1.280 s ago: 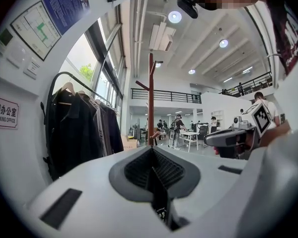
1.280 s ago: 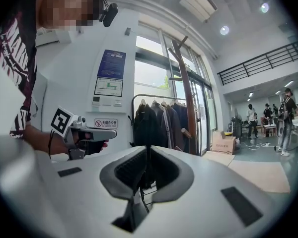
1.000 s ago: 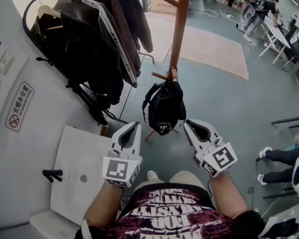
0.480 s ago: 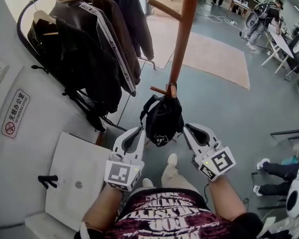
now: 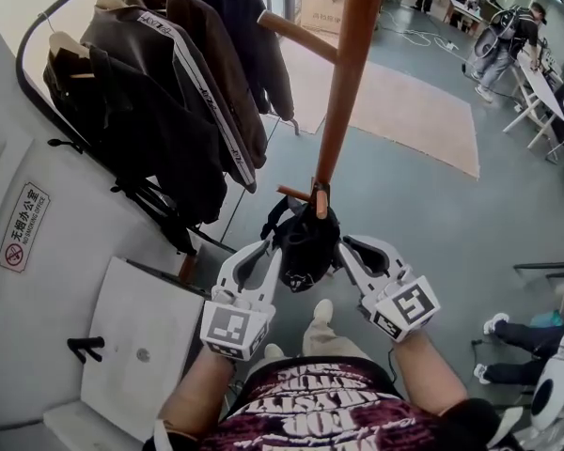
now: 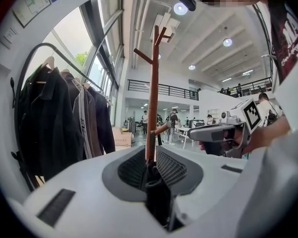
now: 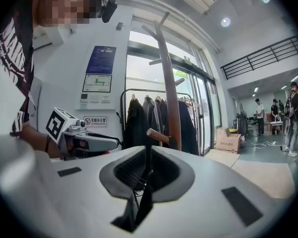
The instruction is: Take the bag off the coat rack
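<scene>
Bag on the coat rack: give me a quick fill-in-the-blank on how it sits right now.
1. The bag is ___ in colour.
2. It hangs from a short wooden ___ low on the coat rack.
3. In the head view, the jackets hang to the bag's ___.
Missing words: black; peg; left.
</scene>
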